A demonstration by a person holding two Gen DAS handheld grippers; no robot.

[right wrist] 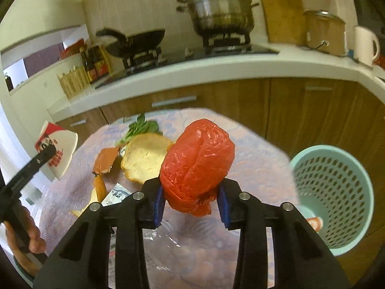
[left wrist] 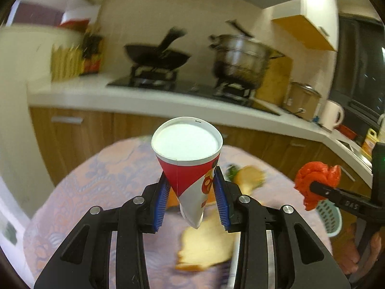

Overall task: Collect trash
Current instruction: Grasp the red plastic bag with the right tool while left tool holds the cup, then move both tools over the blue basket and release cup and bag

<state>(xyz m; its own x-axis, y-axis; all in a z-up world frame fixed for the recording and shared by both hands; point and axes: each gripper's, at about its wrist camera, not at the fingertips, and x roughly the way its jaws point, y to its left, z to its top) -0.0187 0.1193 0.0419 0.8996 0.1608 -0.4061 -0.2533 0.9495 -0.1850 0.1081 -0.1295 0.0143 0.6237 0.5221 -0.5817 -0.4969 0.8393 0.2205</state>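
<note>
My left gripper [left wrist: 191, 200] is shut on a red and white paper cup [left wrist: 190, 159], held above the round table with its white base facing the camera; the cup also shows in the right wrist view [right wrist: 57, 149]. My right gripper [right wrist: 191, 204] is shut on a crumpled red plastic bag [right wrist: 197, 163], held above the table; the bag also shows in the left wrist view [left wrist: 315, 180]. A teal perforated trash basket [right wrist: 336, 197] stands at the table's right side, right of the right gripper.
On the patterned tablecloth [right wrist: 252, 149] lie bread slices [right wrist: 144, 159], orange peel [right wrist: 105, 161], green leaves [right wrist: 142, 127], a printed wrapper [right wrist: 118, 192] and clear plastic [right wrist: 163, 240]. Behind is a counter with a wok [right wrist: 137, 41], a steel pot [right wrist: 219, 7] and a white jug [right wrist: 365, 45].
</note>
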